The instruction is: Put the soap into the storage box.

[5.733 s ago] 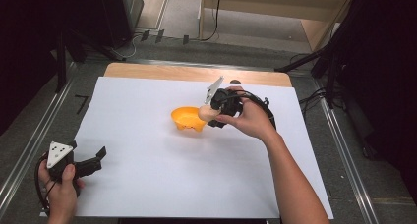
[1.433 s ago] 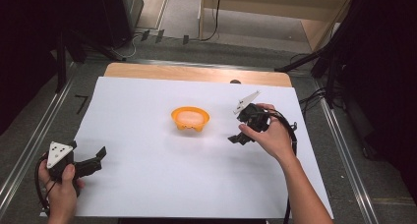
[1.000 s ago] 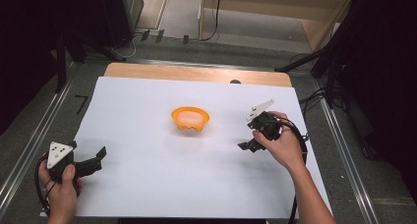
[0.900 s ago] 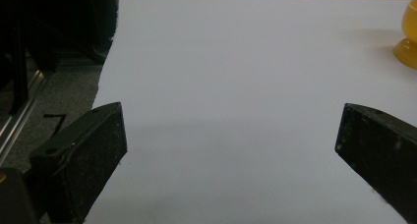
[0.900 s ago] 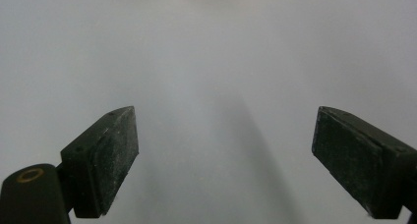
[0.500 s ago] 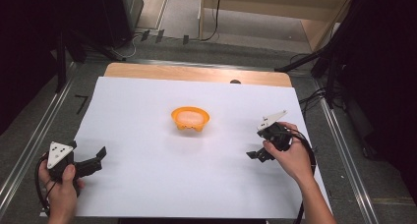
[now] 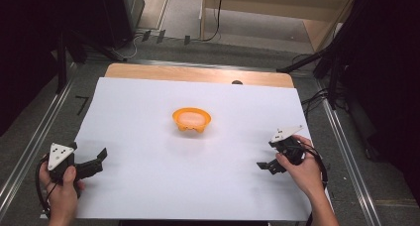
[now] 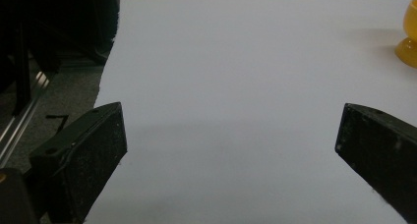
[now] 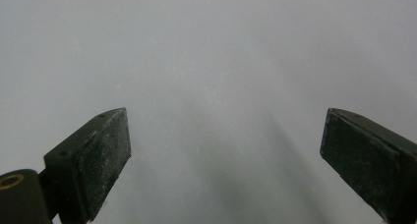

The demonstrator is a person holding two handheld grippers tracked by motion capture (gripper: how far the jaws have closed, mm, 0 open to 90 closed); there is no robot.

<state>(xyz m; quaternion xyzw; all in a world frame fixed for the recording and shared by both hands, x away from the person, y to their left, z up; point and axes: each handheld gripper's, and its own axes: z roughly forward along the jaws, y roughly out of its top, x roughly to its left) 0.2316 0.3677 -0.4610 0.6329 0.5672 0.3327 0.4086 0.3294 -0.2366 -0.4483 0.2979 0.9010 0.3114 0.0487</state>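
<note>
The desk (image 7: 198, 73) is the biggest thing here, a wooden top almost wholly covered by a white sheet (image 7: 198, 176), with only a strip of bare wood along its far edge. Grey floor and metal rails run along both sides of it.

Next in size are the person's two hands, coming in from the near edge. The left hand (image 7: 62, 186) rests at the near left corner of the sheet and holds the left tongs (image 7: 101, 155), which point toward the middle of the desk. In the left gripper view those tongs (image 8: 231, 150) stand released, the two black jaws wide apart with nothing but white sheet between them.

The right hand (image 7: 302, 171) sits near the right edge of the sheet and holds the right tongs (image 7: 265, 165), which also point inward and low over the paper. In the right gripper view these tongs (image 9: 226, 155) are released too: the jaws have just been opening, and only bare sheet shows between them.

Smallest is the orange bowl (image 7: 191, 120), standing upright near the middle of the sheet, well apart from both tongs and touched by neither. Its edge shows at the far right of the left gripper view (image 8: 409, 35).
</note>
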